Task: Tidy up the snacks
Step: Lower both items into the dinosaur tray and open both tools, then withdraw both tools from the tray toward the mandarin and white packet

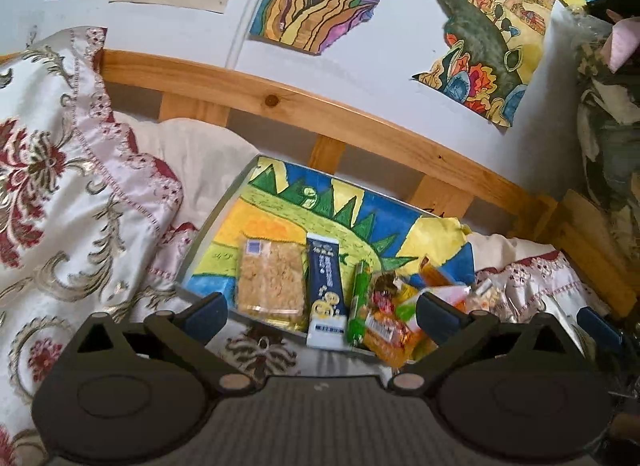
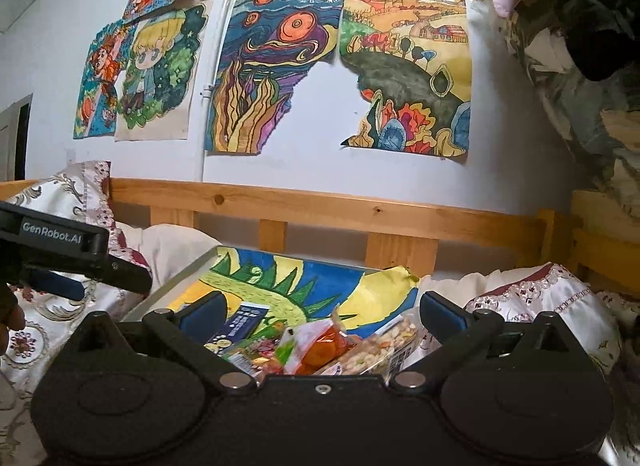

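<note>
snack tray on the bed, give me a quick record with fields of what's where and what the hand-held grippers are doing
surface: painted tray lying on the bed, by the wooden rail
left of row: clear pack of pale crumbly snack
next: dark blue pack, lying lengthwise
next: thin green pack
right end: loose heap of orange and red packets
left hand-held gripper: open, holding nothing
right hand-held gripper: open, holding nothing
nut mix pack: at the heap's right edge

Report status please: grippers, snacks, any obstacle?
Left gripper and right gripper open, empty. Snacks lie on the painted board. Nothing in the way.
</note>
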